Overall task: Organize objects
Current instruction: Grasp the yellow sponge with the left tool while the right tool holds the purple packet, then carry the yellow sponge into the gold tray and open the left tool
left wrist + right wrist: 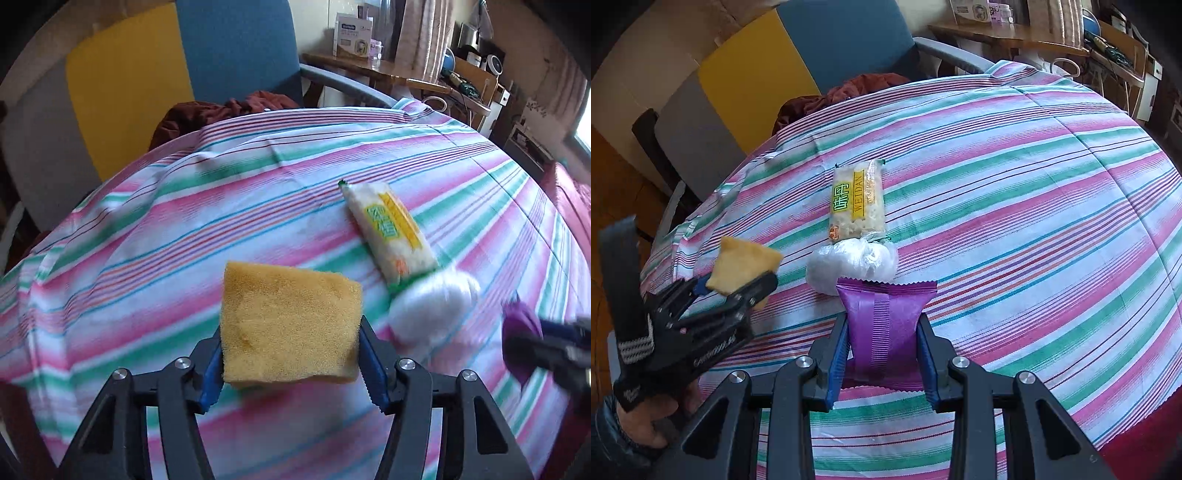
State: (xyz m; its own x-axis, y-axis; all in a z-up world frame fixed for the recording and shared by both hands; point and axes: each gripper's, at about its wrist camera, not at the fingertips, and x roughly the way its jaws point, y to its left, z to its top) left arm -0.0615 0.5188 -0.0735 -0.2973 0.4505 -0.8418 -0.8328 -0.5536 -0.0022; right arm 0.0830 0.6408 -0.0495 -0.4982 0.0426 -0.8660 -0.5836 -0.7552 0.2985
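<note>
One yellow sponge sits between the blue pads of the left tongs, both pads pressing its sides, held up off the striped cloth over the counter's left part. The right tongs are clamped on one purple packet, lifted near the counter's near edge. One cracker pack with a yellow label lies flat mid-counter, pointing toward the far edge. One white plastic-wrapped bundle lies touching the cracker pack's near end, just beyond the purple packet. So four items: two gripped, two on the cloth. One hand grips the left tool's handle. One blue chair stands past the far edge, dark red fabric on its seat.
</note>
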